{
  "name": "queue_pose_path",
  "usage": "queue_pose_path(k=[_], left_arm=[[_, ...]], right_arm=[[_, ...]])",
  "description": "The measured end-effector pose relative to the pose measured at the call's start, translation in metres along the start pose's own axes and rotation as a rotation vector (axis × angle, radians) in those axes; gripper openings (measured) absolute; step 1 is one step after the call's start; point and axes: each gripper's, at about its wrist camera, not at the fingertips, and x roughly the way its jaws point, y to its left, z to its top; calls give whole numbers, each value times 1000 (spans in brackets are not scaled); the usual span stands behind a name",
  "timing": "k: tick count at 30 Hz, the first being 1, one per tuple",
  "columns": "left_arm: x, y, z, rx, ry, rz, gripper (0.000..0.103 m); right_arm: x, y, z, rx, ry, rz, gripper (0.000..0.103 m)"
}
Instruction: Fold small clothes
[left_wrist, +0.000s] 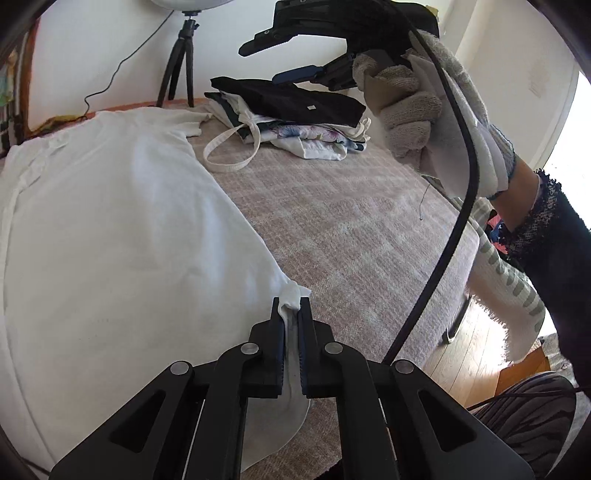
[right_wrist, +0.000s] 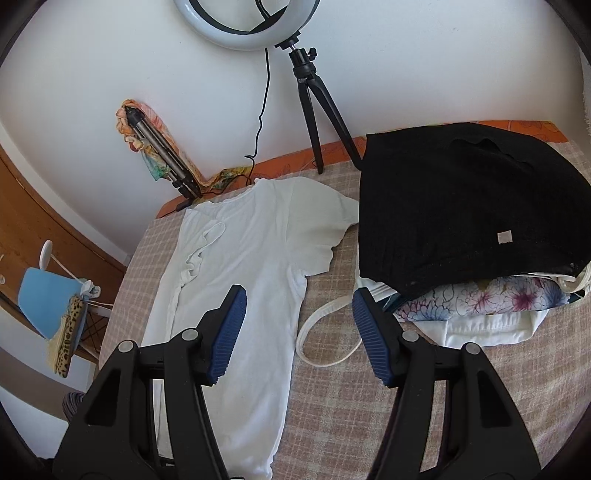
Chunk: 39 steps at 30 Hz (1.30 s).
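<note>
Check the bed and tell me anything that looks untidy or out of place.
One thing stands out: a white strap trails loose out of the folded pile under the black garment and loops across the blanket. The white T-shirt lies flat, one corner pinched in the left gripper.

A plain white wall (right_wrist: 406, 74) fills the upper part of the right wrist view. A ring light (right_wrist: 236, 37) hangs at top centre on a black tripod (right_wrist: 314, 99), its cable (right_wrist: 264, 96) trailing down the wall. A second folded tripod (right_wrist: 159, 155) leans at upper left, against a colourful cloth. The bed's beige checked cover (right_wrist: 332, 387) spreads across the lower half, with an orange edge (right_wrist: 332, 151) along the wall. At left stands wooden furniture (right_wrist: 33, 221) and a blue chair (right_wrist: 44, 295). In the left wrist view, sunlit wooden floor (left_wrist: 476, 365) shows at lower right.
</note>
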Motion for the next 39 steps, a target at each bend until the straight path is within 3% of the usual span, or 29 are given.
queue_pose_path(k=[2, 8, 12, 15, 23, 29, 33, 34, 35, 36, 39], left_arm=[[-6, 4, 2, -27, -21, -9, 4], [-26, 19, 8, -96, -84, -22, 4], [-30, 22, 8, -115, -95, -29, 4], [-27, 22, 4, -120, -89, -42, 4], [-25, 19, -6, -125, -71, -62, 4], [-29, 24, -7, -133, -85, -79, 4], [-33, 27, -10, -137, -94, -89, 4], [-33, 29, -10, -139, -96, -90, 4], [-34, 30, -11, -139, -99, -87, 4], [-35, 31, -12, -142, -101, -84, 4], [-39, 36, -15, -153, -109, -83, 4]], right_arm=[[29, -5, 14, 33, 40, 20, 58], [101, -12, 35, 60, 126, -37, 57], [135, -15, 41, 57, 177, -151, 54], [154, -18, 46, 48, 202, -235, 53], [175, -2, 51, -52, 231, -345, 51], [167, -17, 53, 12, 240, -404, 36], [169, -12, 51, -18, 228, -413, 35], [170, -9, 49, -33, 222, -408, 31], [169, -6, 48, -52, 219, -400, 15], [172, 0, 47, -77, 220, -402, 9], [175, 18, 44, -159, 216, -465, 4]])
